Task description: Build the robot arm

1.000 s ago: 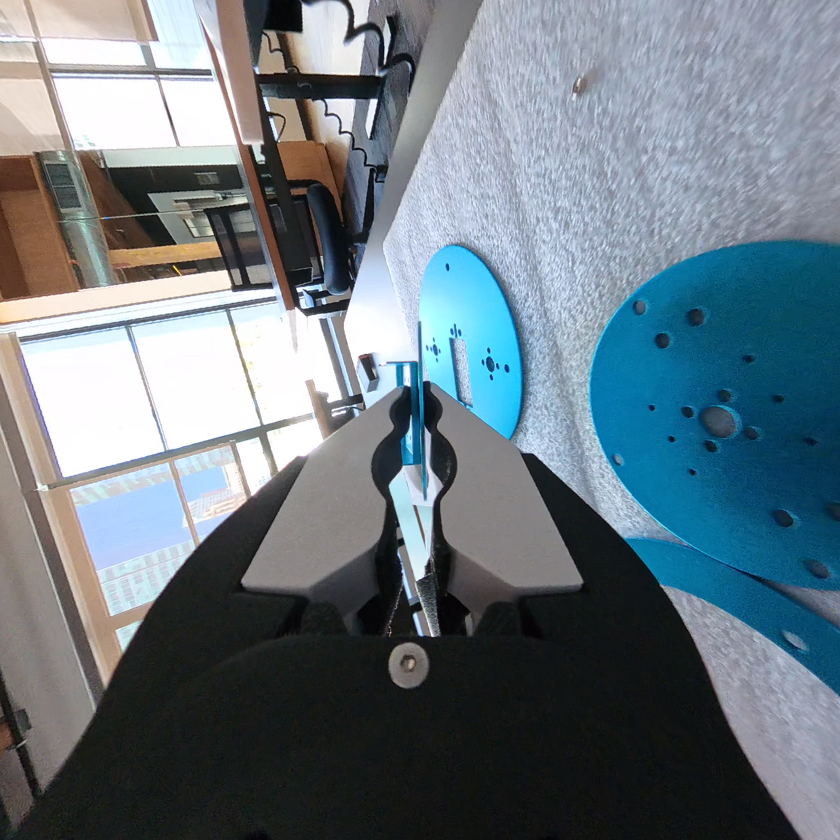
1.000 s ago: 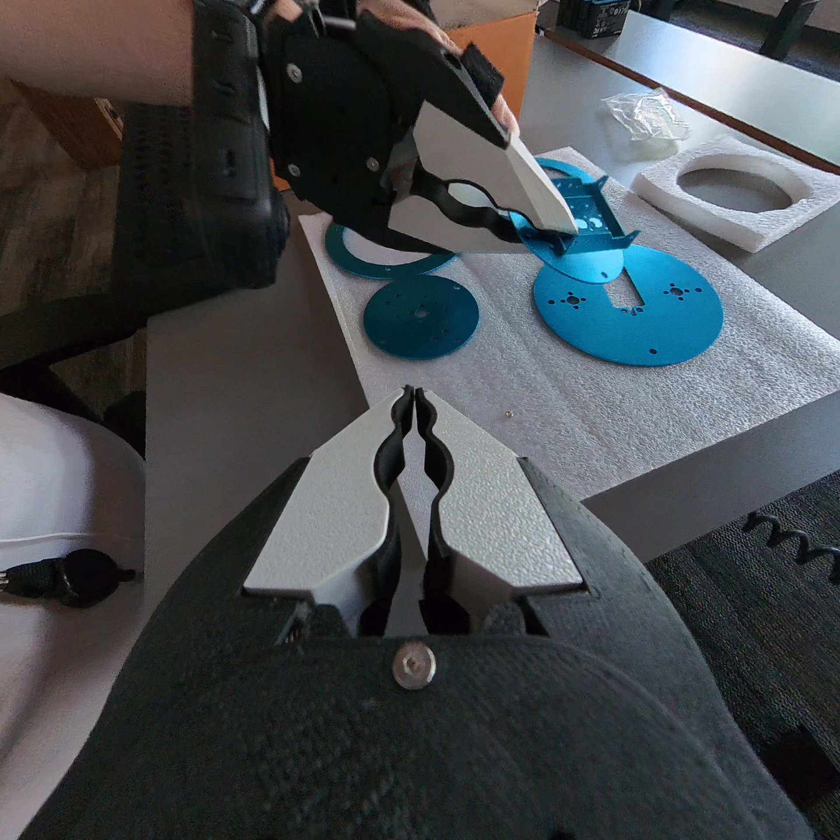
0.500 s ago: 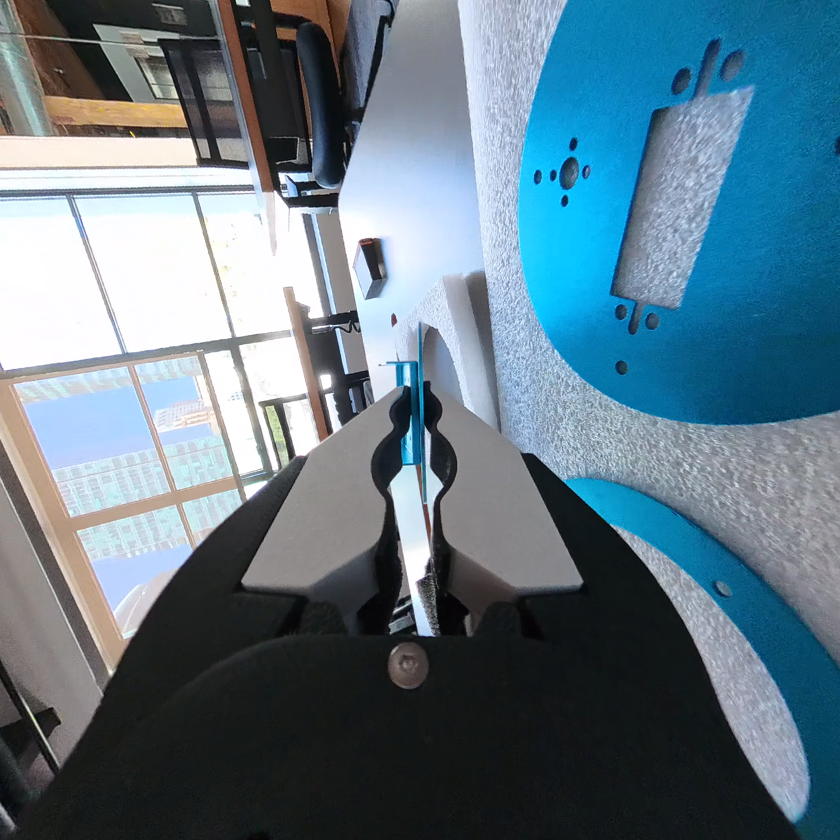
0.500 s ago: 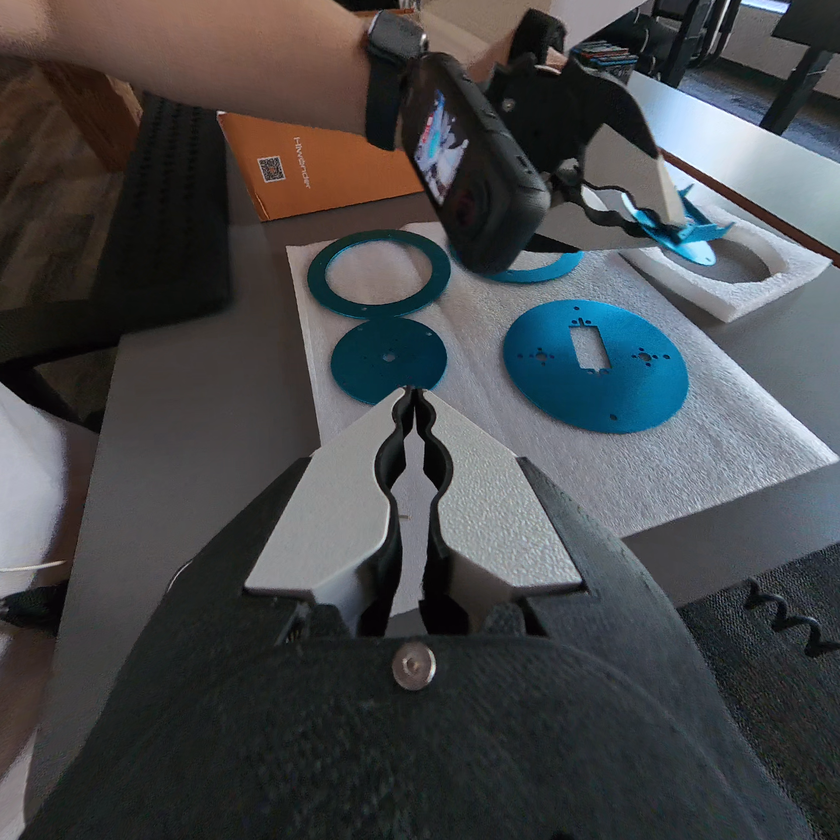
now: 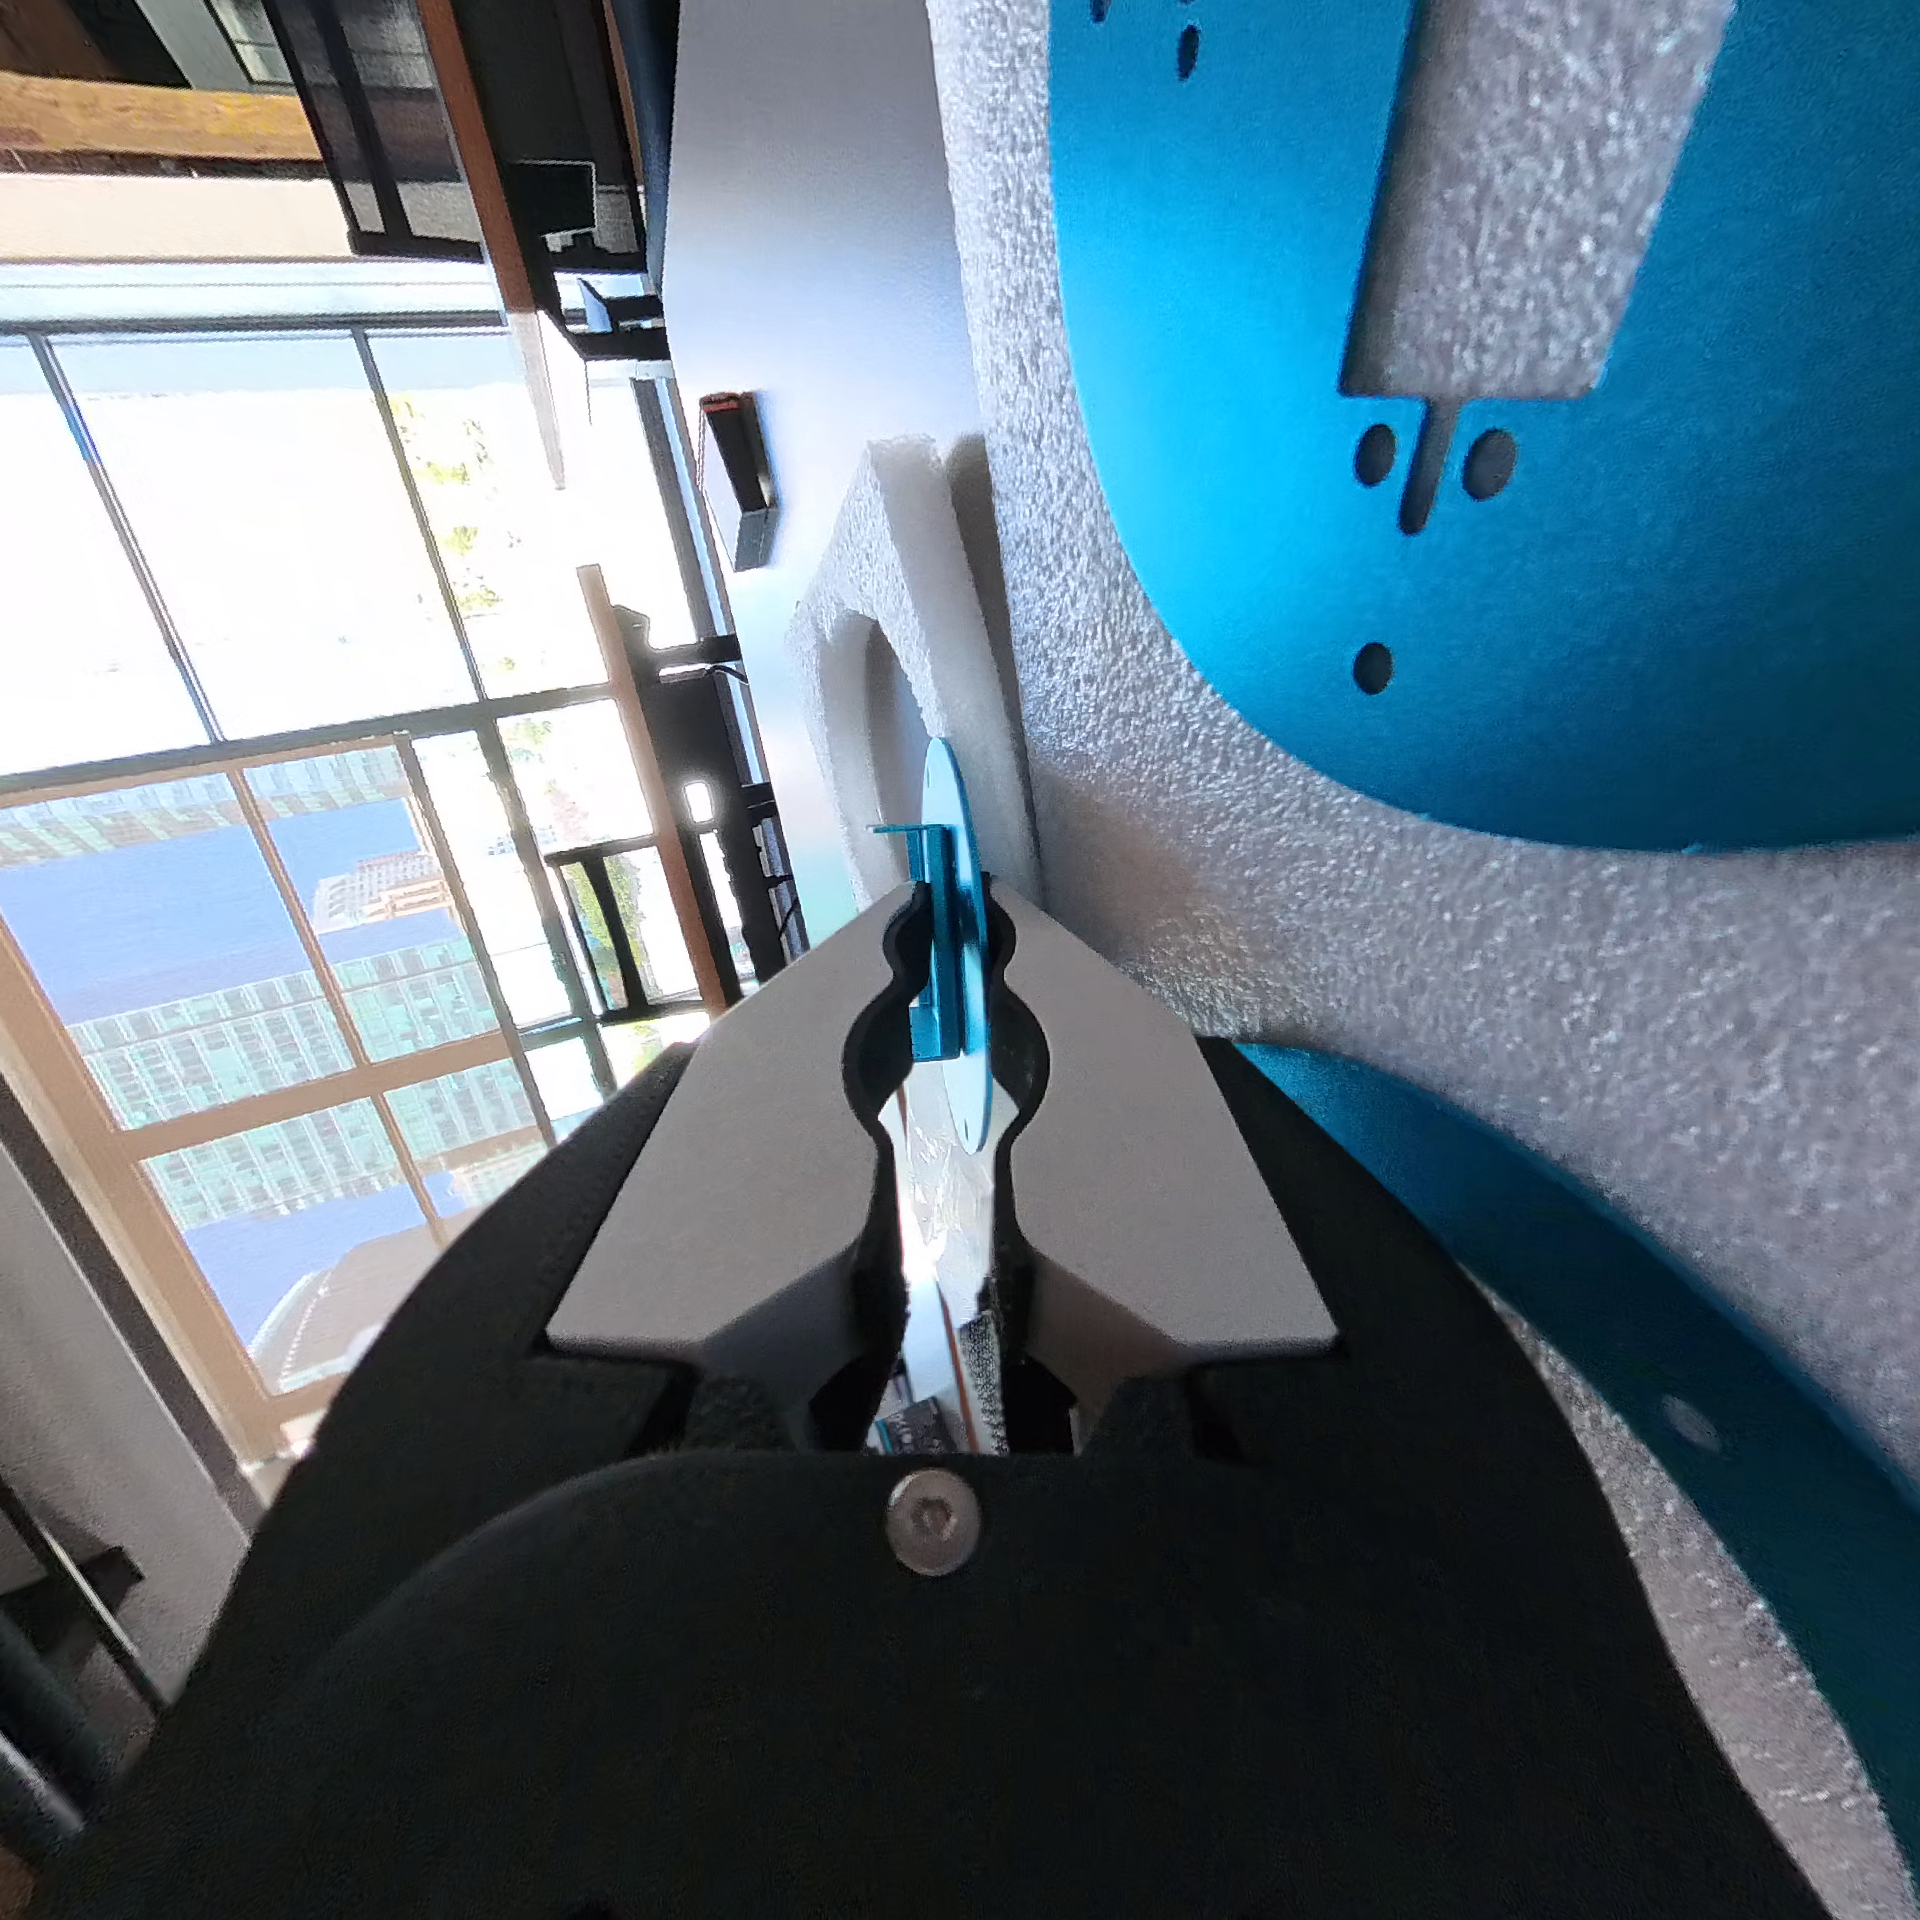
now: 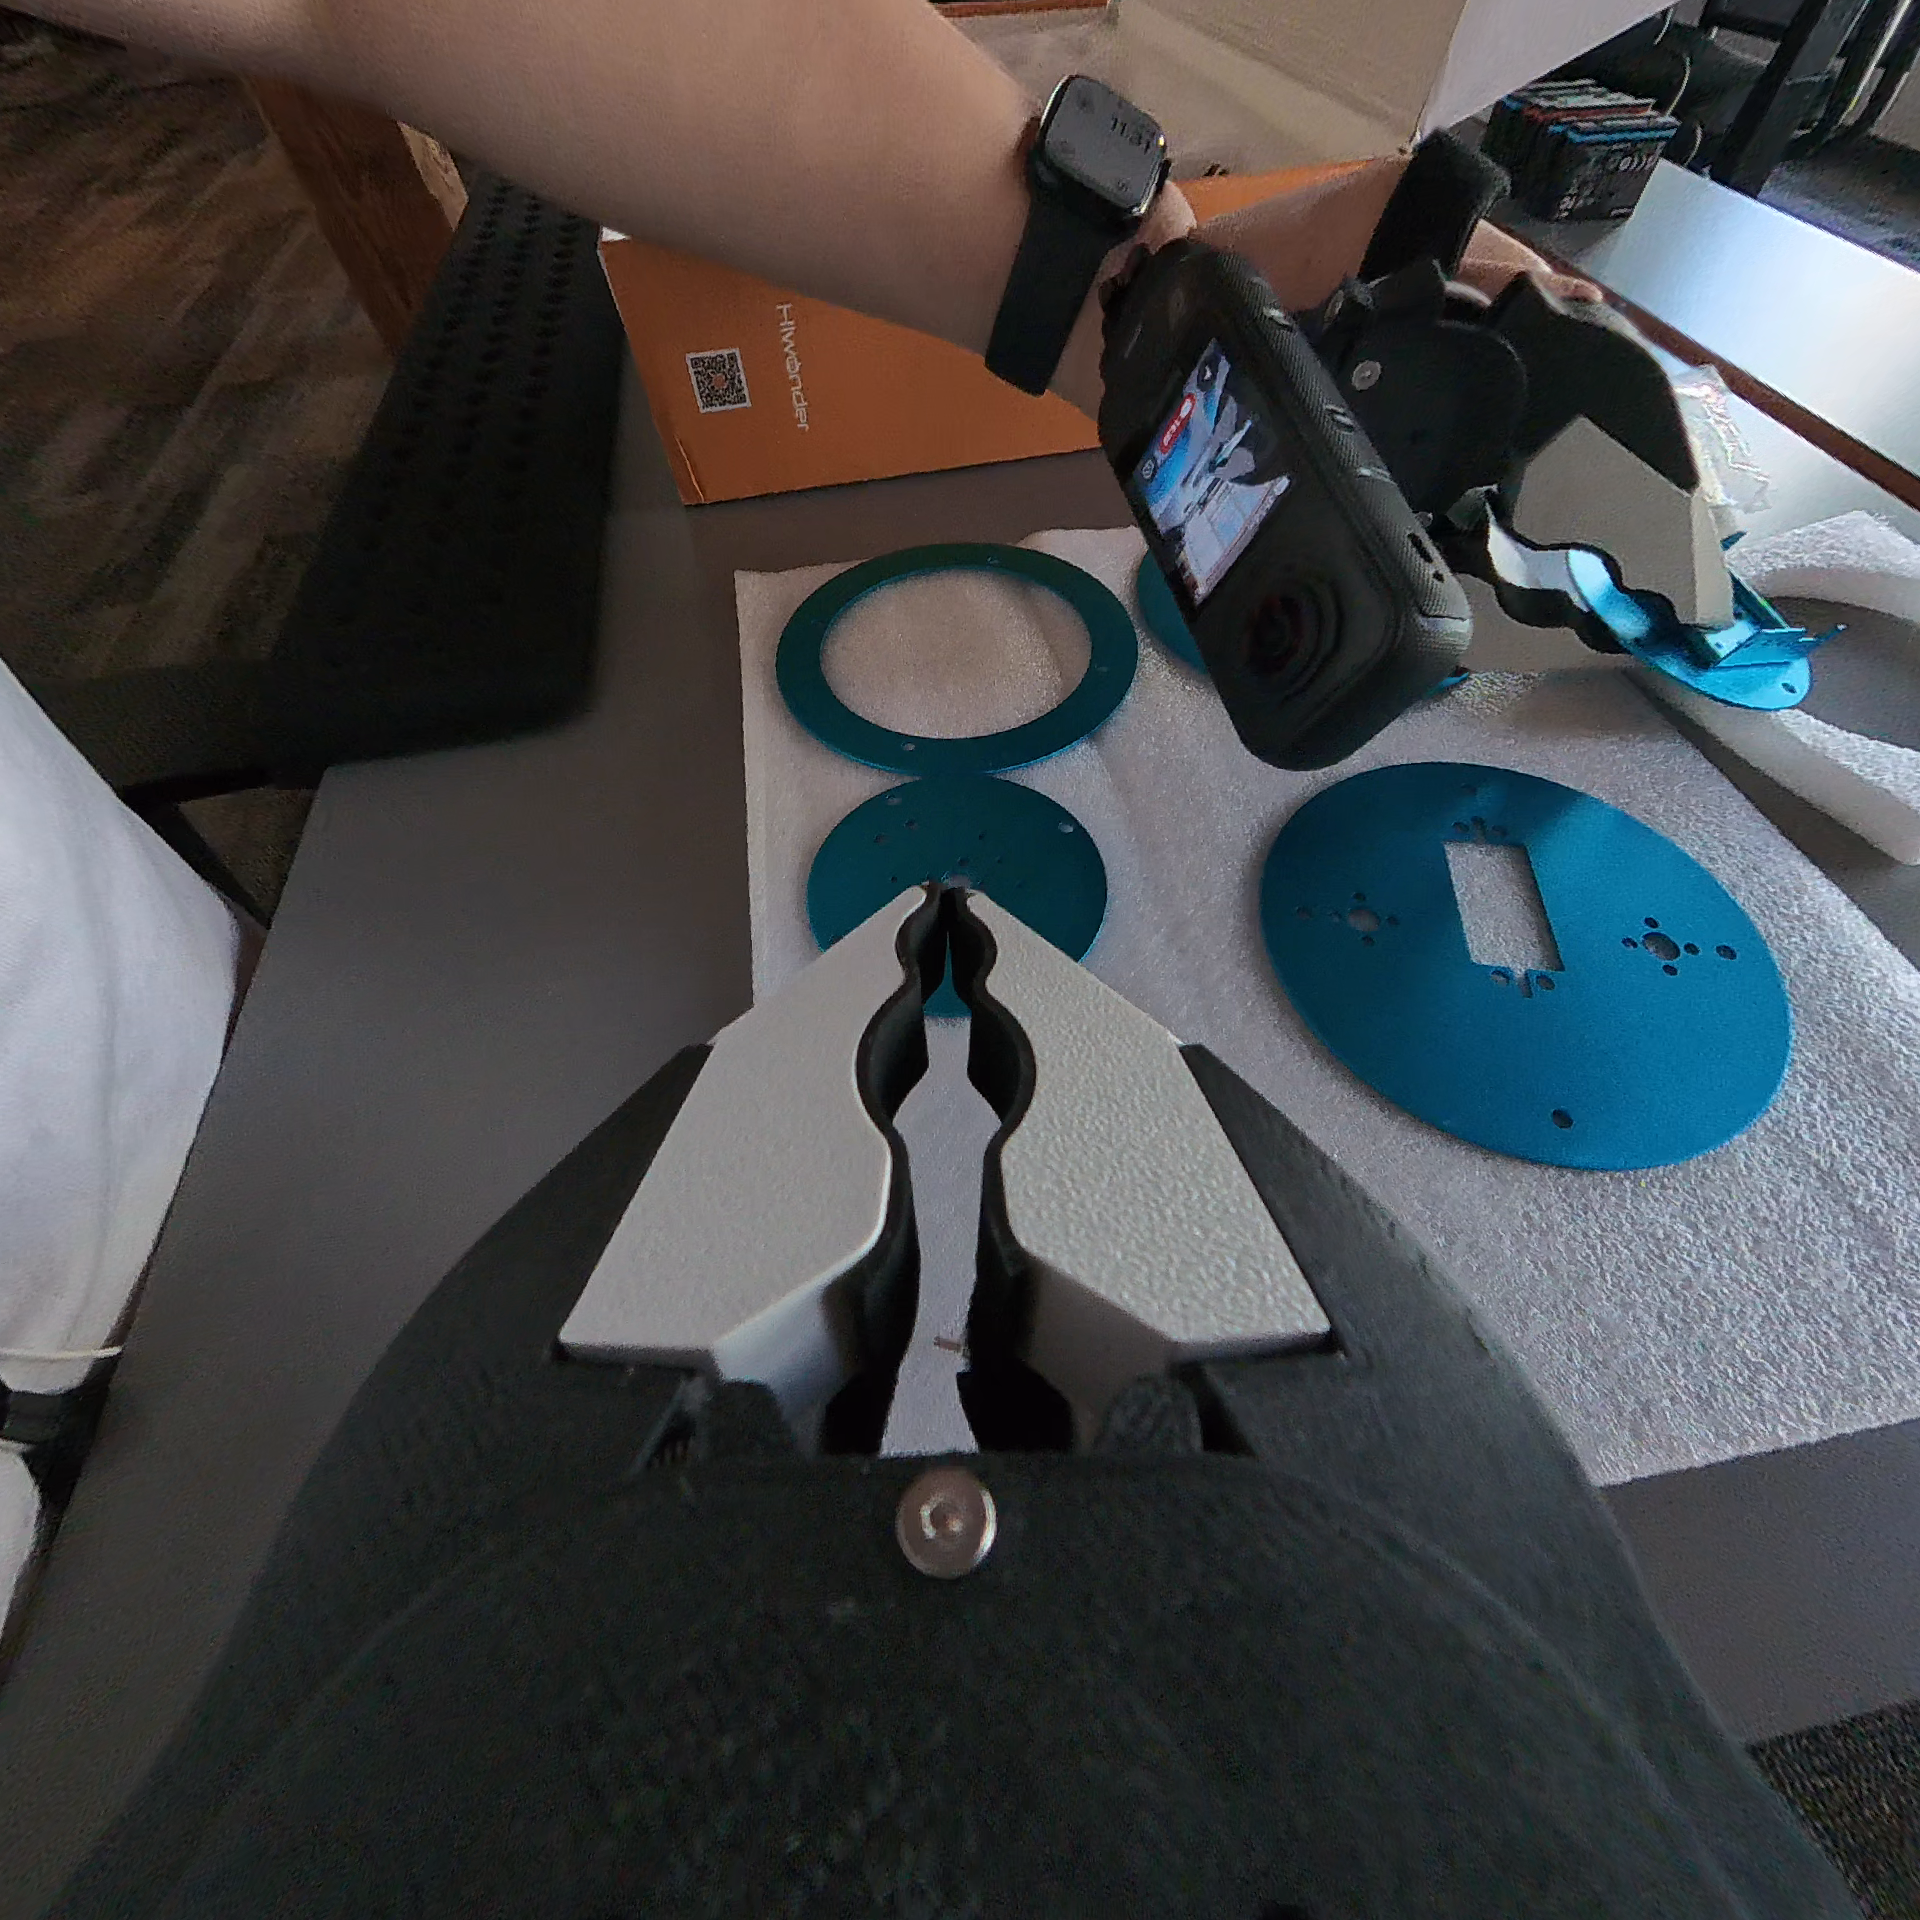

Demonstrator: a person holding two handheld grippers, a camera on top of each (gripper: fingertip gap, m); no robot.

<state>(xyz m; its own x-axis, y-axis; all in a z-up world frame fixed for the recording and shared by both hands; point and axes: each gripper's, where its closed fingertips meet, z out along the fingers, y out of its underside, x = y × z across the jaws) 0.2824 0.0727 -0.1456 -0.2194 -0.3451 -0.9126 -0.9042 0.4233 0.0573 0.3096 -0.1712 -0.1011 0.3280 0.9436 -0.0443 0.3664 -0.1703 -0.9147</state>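
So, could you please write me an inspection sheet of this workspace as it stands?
Surface: grey table, white foam sheet on it.
Parts: blue ring, small disc, slotted disc lying flat on the sheet.
Clutter: orange box, foam block.
Grippers: left gripper shut on bracket plate over the foam block; right gripper shut, empty, above the small disc.
Cables: nothing seen.
Surroundings: windows, black chair.

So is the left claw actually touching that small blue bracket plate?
Touching. In the left wrist view the left claw has its tips pinched on the small blue bracket plate, with no gap. The right wrist view shows the same clamp from the side.
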